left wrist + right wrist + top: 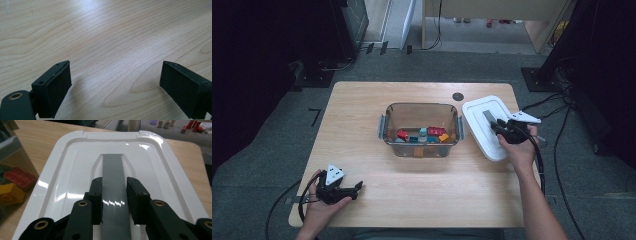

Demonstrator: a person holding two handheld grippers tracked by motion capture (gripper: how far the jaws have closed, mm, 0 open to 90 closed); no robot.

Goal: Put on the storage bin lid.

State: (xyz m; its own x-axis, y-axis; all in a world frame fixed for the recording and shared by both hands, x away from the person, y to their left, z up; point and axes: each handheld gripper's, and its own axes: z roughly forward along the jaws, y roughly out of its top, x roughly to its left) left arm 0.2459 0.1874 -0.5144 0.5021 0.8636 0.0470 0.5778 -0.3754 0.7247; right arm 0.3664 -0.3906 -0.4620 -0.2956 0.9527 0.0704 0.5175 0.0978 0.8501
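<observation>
No legible txt, labels or nos. anywhere: lid, bin, bricks, table incl.

Lid's (75,182) near edge (under the jaws) hidden

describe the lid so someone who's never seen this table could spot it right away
On the wooden table, look right of the clear bin of toy bricks. The white lid sits there, its grey centre handle clamped by the right gripper. It is the table's one glossy white, flat thing.
</observation>
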